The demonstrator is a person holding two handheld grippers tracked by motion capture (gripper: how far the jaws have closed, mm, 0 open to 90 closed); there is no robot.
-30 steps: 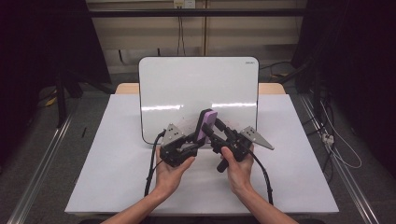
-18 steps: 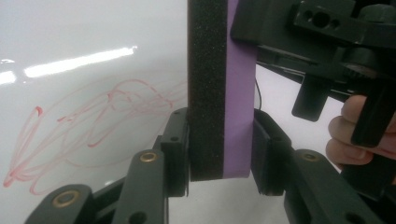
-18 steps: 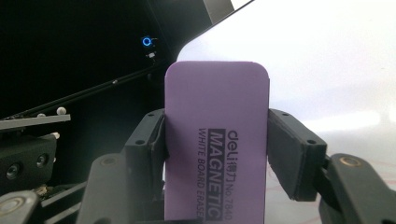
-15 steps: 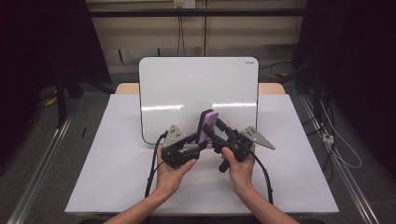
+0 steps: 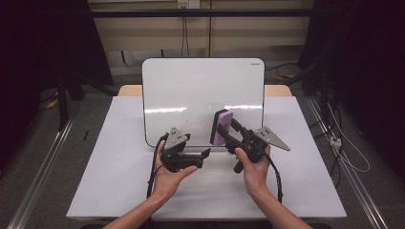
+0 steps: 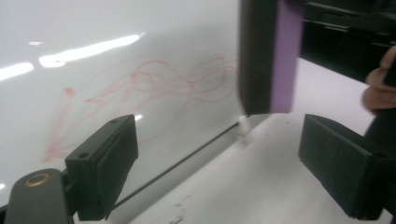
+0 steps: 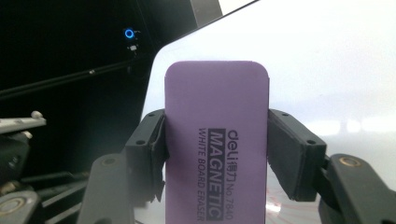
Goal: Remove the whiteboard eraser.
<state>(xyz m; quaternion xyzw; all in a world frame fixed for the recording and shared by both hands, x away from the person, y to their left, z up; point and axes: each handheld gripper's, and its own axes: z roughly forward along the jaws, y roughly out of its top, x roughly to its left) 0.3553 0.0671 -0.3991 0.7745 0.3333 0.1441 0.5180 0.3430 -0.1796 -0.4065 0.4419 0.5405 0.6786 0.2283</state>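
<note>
A purple magnetic whiteboard eraser point(image 5: 220, 126) is clamped between the jaws of my right gripper point(image 5: 225, 132), held on edge just in front of the whiteboard point(image 5: 203, 90). In the right gripper view the eraser point(image 7: 217, 154) stands upright, with my right gripper point(image 7: 215, 156) shut on its sides. Faint red scribbles point(image 6: 154, 88) mark the board's lower part. My left gripper point(image 5: 205, 153) hovers low at the board's bottom edge, left of the eraser. In its own view my left gripper point(image 6: 219, 163) stands open and holds nothing, and the eraser point(image 6: 268, 56) hangs above and beyond its right jaw.
The whiteboard leans up from a white-covered table point(image 5: 119, 157). Dark curtains and cables surround the table, and metal floor rails point(image 5: 38, 176) run along both sides. The white cover spreads out left and right of the hands.
My right gripper has carried the eraser slightly to the right and up, so the two grippers now stand a little farther apart. The left gripper has barely moved.
</note>
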